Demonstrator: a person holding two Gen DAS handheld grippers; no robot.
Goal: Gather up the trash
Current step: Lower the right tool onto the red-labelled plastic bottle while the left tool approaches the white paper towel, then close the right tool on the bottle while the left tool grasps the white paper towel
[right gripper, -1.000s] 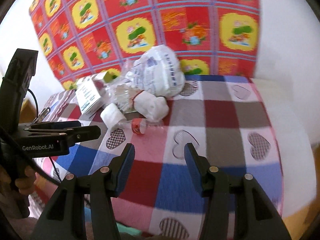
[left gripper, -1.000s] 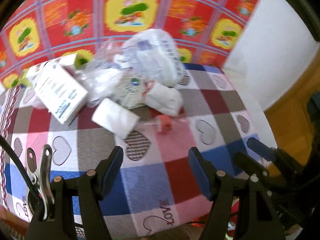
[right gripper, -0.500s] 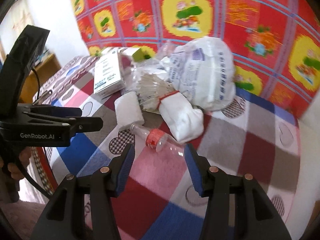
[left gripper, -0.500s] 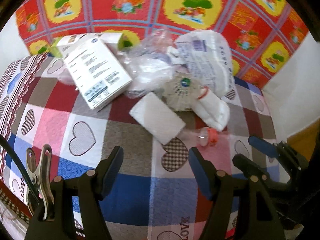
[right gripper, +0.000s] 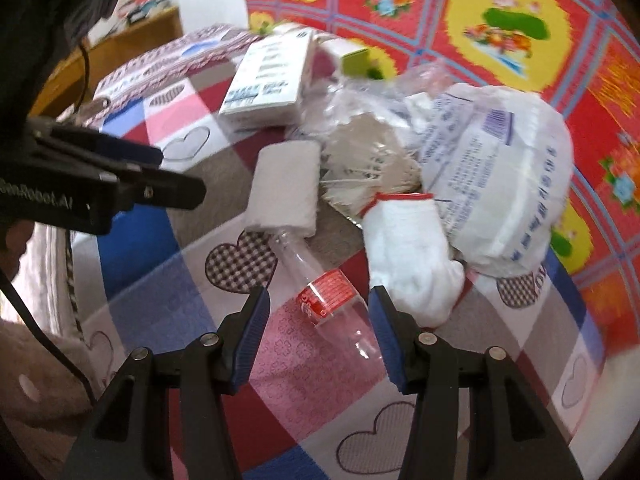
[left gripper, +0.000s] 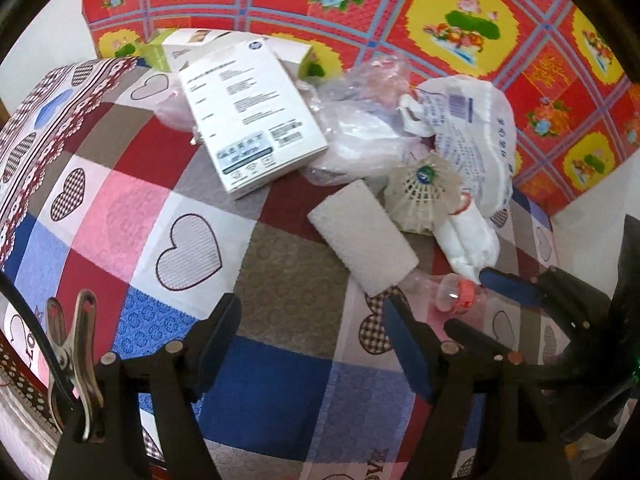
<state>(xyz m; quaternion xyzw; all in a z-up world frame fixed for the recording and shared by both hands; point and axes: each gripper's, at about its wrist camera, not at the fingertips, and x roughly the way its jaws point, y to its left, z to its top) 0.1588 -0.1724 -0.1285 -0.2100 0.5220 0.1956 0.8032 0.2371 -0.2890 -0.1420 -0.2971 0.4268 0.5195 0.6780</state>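
Observation:
A pile of trash lies on the checked heart-pattern tablecloth (left gripper: 188,248): a white printed box (left gripper: 250,120), a white foam block (left gripper: 362,236), a shuttlecock (left gripper: 424,192), a white glove (right gripper: 412,252), a printed plastic bag (right gripper: 496,176) and a clear bottle with a red label (right gripper: 326,294). My right gripper (right gripper: 318,300) is open, its jaws either side of the bottle, just above it. My left gripper (left gripper: 312,312) is open and empty over the cloth, in front of the foam block. It also shows in the right wrist view (right gripper: 180,176).
A red and yellow flowered cloth (left gripper: 460,20) hangs behind the table. A green and white carton (left gripper: 160,50) and crumpled clear plastic (left gripper: 360,120) lie at the back of the pile. A wooden shelf (right gripper: 132,36) stands far left. The table edge runs along the front.
Both grippers have moved closer to the pile. The right gripper has come down over the bottle, which now lies between its open jaws. The left gripper shifted left.

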